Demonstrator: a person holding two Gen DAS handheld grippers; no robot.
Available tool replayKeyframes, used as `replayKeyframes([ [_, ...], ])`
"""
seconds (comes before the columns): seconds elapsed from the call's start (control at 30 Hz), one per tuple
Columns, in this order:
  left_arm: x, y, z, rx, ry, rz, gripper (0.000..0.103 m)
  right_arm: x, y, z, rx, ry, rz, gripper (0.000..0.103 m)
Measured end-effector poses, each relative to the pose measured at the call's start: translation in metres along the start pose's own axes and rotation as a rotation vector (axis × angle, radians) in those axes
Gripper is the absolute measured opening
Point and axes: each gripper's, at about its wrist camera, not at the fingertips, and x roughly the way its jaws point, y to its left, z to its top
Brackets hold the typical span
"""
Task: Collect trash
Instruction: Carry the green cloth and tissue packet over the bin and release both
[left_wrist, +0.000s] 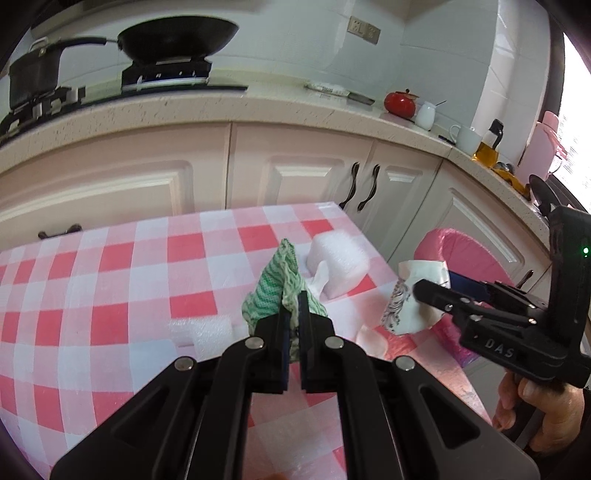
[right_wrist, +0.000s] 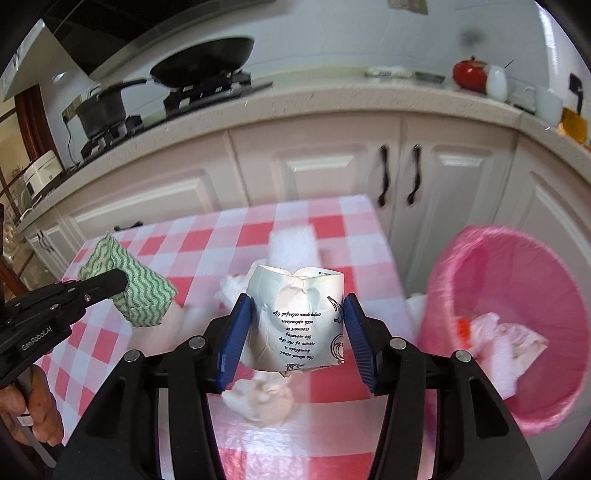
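- We log the left hand-held gripper clamped on a green-and-white wavy-patterned cloth, lifted off the red-and-white checked tabletop.
- Our right hand-held gripper pinches a crumpled white printed paper cup.
- Crumpled white tissue lies beneath it.
- White foam block behind.
- Pink-lined bin just beside, right.

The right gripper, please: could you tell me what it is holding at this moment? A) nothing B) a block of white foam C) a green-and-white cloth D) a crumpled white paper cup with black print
D: the right gripper has its blue pads on both sides of the crumpled paper cup, lifted above the checked tablecloth, while the green cloth is in the left gripper.
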Motion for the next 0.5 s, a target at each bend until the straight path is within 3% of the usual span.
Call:
replayKeyframes([
  [0.23,-0.006,-0.031,0.016,0.045,-0.042,-0.024,0.004,-0.041,-0.038,0.012,0.024,-0.091,-0.106,0.050],
  [0.5,0.000,-0.083,0.031,0.112,-0.069,-0.077,0.004,-0.063,-0.088,0.007,0.070,-0.120,-0.183,0.050],
])
